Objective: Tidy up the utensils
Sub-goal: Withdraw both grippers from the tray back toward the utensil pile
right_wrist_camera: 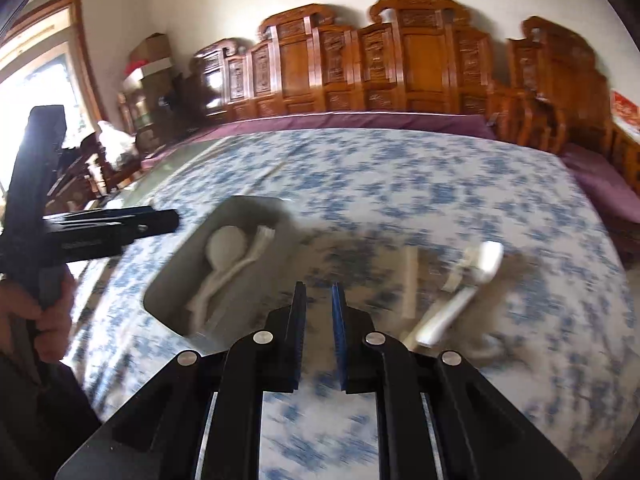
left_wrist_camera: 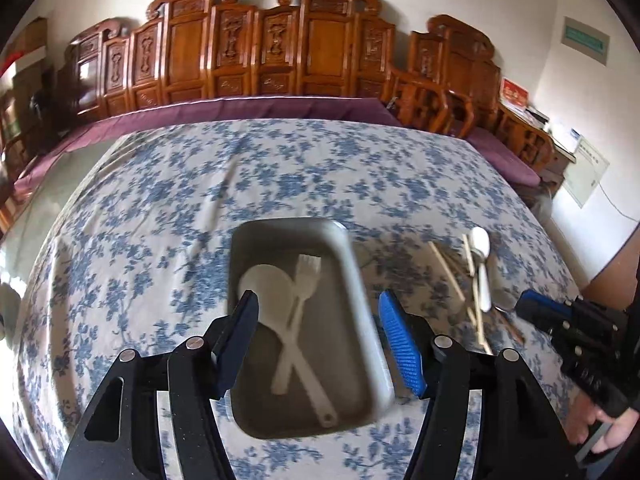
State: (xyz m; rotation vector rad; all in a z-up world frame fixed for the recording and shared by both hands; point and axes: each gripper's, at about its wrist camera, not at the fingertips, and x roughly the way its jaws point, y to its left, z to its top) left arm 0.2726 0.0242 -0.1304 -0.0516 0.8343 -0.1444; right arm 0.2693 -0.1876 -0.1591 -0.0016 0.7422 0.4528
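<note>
Room: carved wooden screen panels stand along a pale wall behind the table.
Surface: a blue-and-white floral tablecloth covers the table, with a purple cloth showing at its far edge.
Tray: a grey rectangular tray lies on the cloth, directly ahead of and below the left gripper.
Tray contents: a white ladle and a white fork lie crossed inside the tray.
Left gripper: fingers spread wide and holding nothing, hovering over the near half of the tray, the crossed handles visible between them.
Loose utensils: a white spoon and wooden chopsticks lie on the cloth to the right of the tray, apart from it.
Right gripper: fingers nearly together with a narrow gap, nothing between them; the tray is ahead to its left, the spoon and chopsticks ahead to its right.
Sharpness: the right wrist view is motion-blurred.
</note>
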